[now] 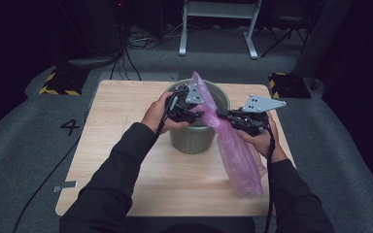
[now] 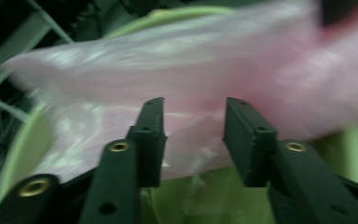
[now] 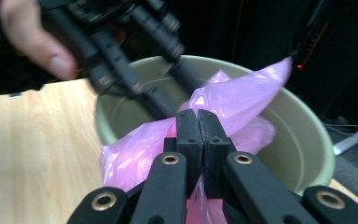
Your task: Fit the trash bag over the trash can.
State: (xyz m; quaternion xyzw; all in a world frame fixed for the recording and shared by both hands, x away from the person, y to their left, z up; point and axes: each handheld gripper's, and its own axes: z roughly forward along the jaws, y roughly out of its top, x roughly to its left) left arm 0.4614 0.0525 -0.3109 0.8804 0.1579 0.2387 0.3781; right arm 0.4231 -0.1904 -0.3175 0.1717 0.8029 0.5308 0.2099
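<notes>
My right gripper [image 3: 198, 122] is clenched on the pink bag [image 1: 238, 155], which trails off the bin's [image 1: 194, 141] rim at 4 o'clock onto the table [image 1: 126, 165]. Left gripper [image 2: 193, 116] is spread apart, film between its jaws, not pinched. I'd close left on one layer only, then spread the mouth over the rim.

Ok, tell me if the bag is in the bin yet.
Mostly out. The bag drapes over the bin rim onto the table; only its top hangs over the opening, pinched by the right gripper.
</notes>
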